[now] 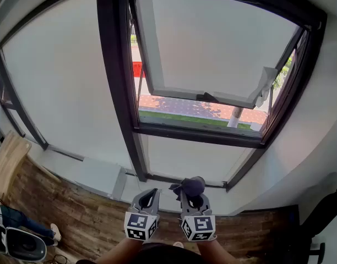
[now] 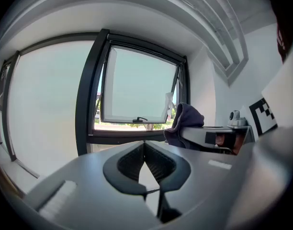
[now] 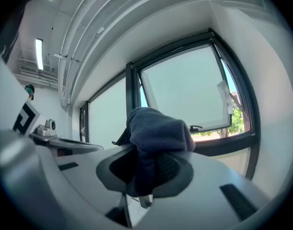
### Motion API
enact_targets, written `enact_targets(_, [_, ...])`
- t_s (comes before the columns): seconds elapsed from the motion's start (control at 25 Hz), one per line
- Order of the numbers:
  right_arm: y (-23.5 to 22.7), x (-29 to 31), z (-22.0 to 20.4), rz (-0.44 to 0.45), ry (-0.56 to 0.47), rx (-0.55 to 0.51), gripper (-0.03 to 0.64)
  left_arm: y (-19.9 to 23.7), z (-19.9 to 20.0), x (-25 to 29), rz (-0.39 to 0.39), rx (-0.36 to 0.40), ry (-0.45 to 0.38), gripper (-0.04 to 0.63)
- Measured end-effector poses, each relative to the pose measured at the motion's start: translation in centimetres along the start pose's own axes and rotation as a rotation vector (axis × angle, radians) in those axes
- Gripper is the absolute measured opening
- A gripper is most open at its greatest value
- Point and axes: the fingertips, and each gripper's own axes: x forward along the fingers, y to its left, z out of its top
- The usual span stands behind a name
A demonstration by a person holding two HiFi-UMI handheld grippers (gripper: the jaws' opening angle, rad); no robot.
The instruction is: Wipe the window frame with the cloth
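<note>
Cloth point(image 3: 157, 131), dark and bunched, is clamped in the right tongs point(image 1: 194, 197), near of the window frame point(image 1: 118, 81) and apart from it; the left tongs point(image 2: 144, 146) alongside are closed, empty.

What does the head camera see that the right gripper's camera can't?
Only the head view shows the wooden floor and the glass pane below the open window.

Only the right gripper view shows the light strip high up in the room. It also gives a close look at the right gripper, whose jaws are shut on the cloth.

Both views show the dark cloth, the black window frame and the tilted-open window sash.
</note>
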Motion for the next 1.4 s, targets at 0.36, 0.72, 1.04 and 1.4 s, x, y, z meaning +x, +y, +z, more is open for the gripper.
enact_targets(0.36, [-0.3,0.9,-0.9,0.001,0.018,0.001,0.078,1.1,0.0,0.0,0.031,0.001,-0.015,0.006])
enact_targets(0.72, [-0.9,0.5,-1.6,-0.016,0.028,0.04,0.08,1.1,-0.7,-0.5,0.045,0.0,0.0,0.006])
enact_targets(1.04, [-2.5,-0.1,-2.2,-0.045,0.038,0.071,0.08,0.3,-0.9,-0.1,0.052,0.008,0.006,0.006])
enact_targets(1.4, [-5.4,-0.5,-1.5,-0.033,0.012,0.069,0.08,-1.6,0.0,1.6,0.067,0.034,-0.003,0.006])
